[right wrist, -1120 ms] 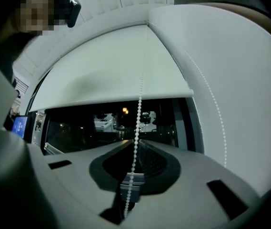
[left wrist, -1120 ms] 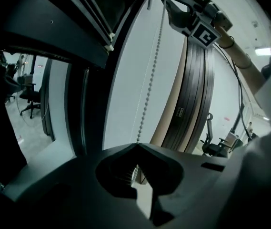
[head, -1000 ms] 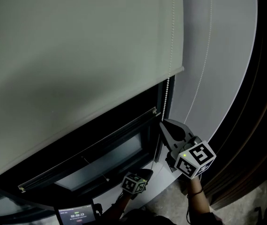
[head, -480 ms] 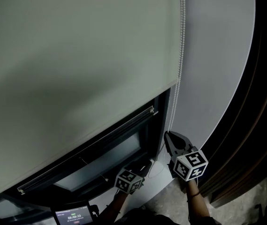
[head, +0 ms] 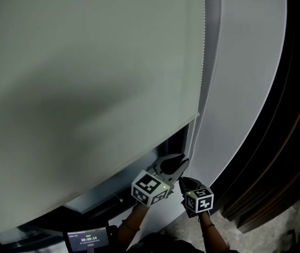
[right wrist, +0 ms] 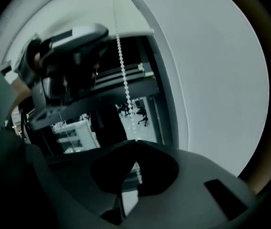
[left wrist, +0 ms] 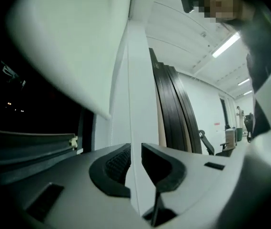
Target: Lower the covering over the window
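- Timer screen [head: 86, 240] at the bottom edge of the head view reads 00:00:14.
- Roller blind [head: 86, 78] fills the upper left and centre of that view. Its bottom edge slants towards the lower left, with a dark strip of window [head: 177, 141] uncovered below it.
- Left gripper [head: 175, 165] points up towards the blind's lower right corner, its jaws a narrow gap apart.
- Right gripper [head: 184, 180], just beside it and lower, has its jaws pressed together on the bead chain [right wrist: 125, 87].

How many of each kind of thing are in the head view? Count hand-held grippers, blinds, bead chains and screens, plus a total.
Hand-held grippers: 2, the left hand-held gripper and the right hand-held gripper
Roller blind: 1
Bead chain: 1
Timer screen: 1
Total: 5
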The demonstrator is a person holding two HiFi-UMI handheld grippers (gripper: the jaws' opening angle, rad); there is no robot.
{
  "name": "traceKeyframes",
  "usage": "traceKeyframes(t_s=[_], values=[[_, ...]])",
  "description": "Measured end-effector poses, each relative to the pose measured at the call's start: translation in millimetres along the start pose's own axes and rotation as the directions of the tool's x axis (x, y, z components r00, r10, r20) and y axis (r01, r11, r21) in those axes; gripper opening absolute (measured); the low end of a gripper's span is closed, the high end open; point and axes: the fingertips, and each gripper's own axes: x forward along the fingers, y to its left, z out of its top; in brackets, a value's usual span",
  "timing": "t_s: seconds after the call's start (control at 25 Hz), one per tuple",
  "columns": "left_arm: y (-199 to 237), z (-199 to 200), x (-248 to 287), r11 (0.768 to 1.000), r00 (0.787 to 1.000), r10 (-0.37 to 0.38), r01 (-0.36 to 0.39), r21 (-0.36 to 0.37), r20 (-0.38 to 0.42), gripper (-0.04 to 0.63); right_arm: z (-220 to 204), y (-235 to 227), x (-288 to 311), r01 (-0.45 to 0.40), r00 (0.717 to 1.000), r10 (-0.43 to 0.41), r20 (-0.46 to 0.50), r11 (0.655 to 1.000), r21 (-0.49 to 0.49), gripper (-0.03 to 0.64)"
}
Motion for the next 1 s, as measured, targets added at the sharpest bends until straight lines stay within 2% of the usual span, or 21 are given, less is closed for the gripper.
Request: traceKeyframes(t_s=[0.16,0.24,0.48,0.56,0.64,0.72,0.88,0.92,1.0], values=[[-6.3,21.0,4.4,0.999,0.999,-0.018,0.016,0.042,0.043,0.054,-63.5,2.2,4.7,0.028,0.988,-0.024,-0.15,0.999,0.029,0.011],[-7.8,25.2,6.0,0.998,0.998,-0.026,0.024,0.05,0.048,0.054,-86.7,2.6,1.9,0.035,0.981,-0.023,-0.192,0.998,0.06,0.011],[-12.0,26.0,5.7,0.998,0.997,-0.043,0.04,0.052,0.058,0.054,-92.8,6.1,2.3,0.037,0.983,-0.022,-0.184,0.996,0.083,0.011],[-14.4,25.5,8.1,0.998,0.997,-0.052,0.049,0.044,0.057,0.012,-95.0,7.7,0.4,0.032,0.981,-0.011,-0.192,0.994,0.106,0.011],[-14.2,25.9,9.9,0.999,0.997,-0.051,0.05,0.022,0.056,0.003,-96.3,8.3,-0.9,0.027,0.982,-0.003,-0.19,0.992,0.123,0.011],[-8.8,26.7,8.0,0.999,0.997,-0.032,0.032,0.002,0.066,0.002,-94.4,8.6,-2.3,0.03,0.983,-0.013,-0.181,0.995,0.094,0.011],[9.9,27.7,-1.0,0.998,0.993,0.036,-0.031,-0.049,0.109,0.002,-78.1,-1.1,-12.3,0.076,0.988,-0.079,-0.132,0.997,-0.032,0.012],[14.5,24.1,-2.4,0.998,0.994,0.053,-0.048,-0.048,0.091,0.002,-69.5,-4.0,-15.6,0.08,0.99,-0.084,-0.11,0.996,-0.037,0.012],[21.7,-0.1,-2.7,0.997,0.997,0.077,-0.078,-0.028,-0.015,0.002,-39.8,-7.3,-23.0,0.084,0.996,-0.086,-0.036,0.995,-0.048,0.012]])
